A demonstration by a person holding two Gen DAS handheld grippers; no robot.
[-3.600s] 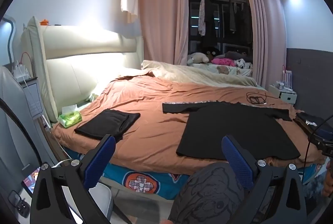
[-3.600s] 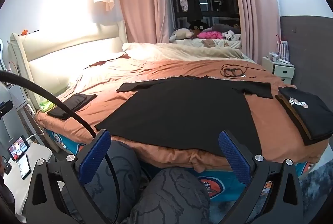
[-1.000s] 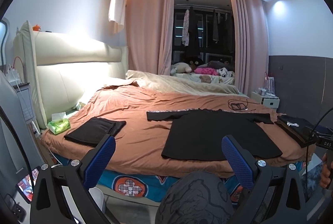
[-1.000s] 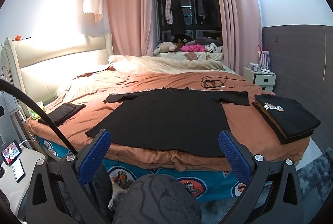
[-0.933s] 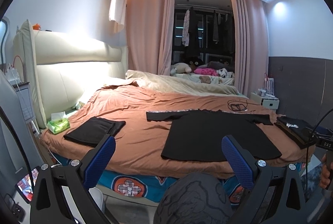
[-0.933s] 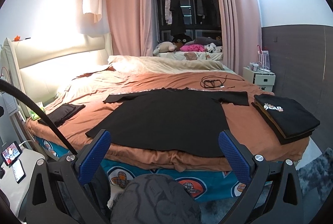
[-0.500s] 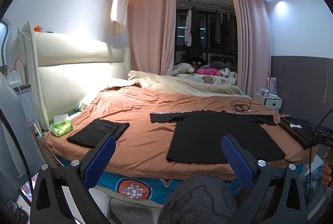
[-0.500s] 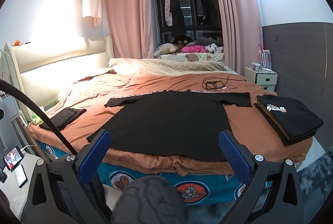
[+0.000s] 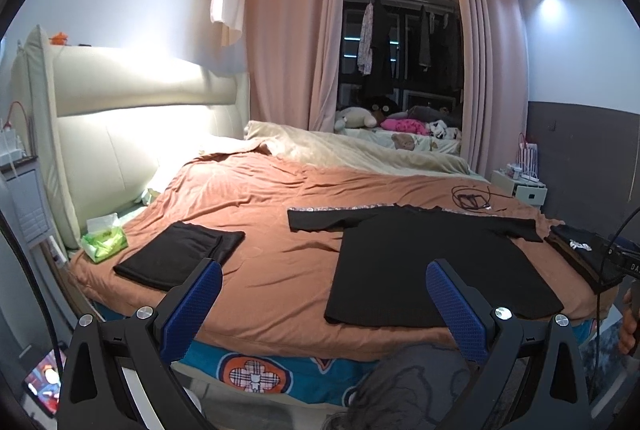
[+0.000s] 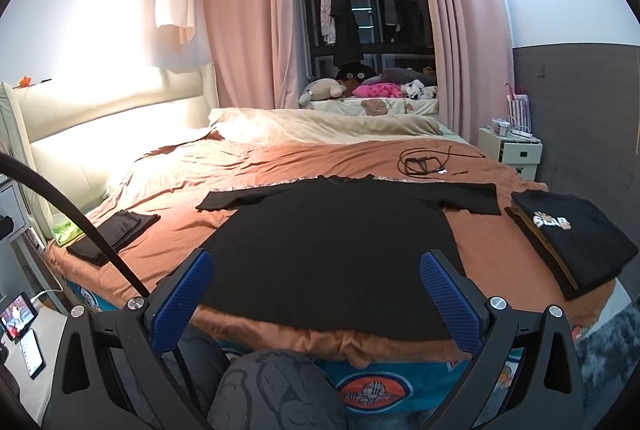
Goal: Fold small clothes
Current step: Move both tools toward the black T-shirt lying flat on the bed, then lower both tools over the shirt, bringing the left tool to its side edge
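- Right wrist view: a black T-shirt (image 10: 340,242) is spread flat at the near edge of the bed (image 10: 280,166), sleeves out, hem toward the camera.
- Toward the bed's right edge a folded stack (image 10: 572,242) is seen, its top piece printed with pale lettering that cannot be read.
- Toward the left edge, a folded black garment (image 10: 114,232) lies beside a green tissue pack (image 10: 66,232); its label is too small to read.
- The right gripper (image 10: 320,296) is held with fingers wide apart, in front of the hem, gripping nothing.
- The left gripper (image 9: 324,304) is likewise spread, short of the near edge.
- A patterned knee (image 10: 276,390) hides the bed's lower front.
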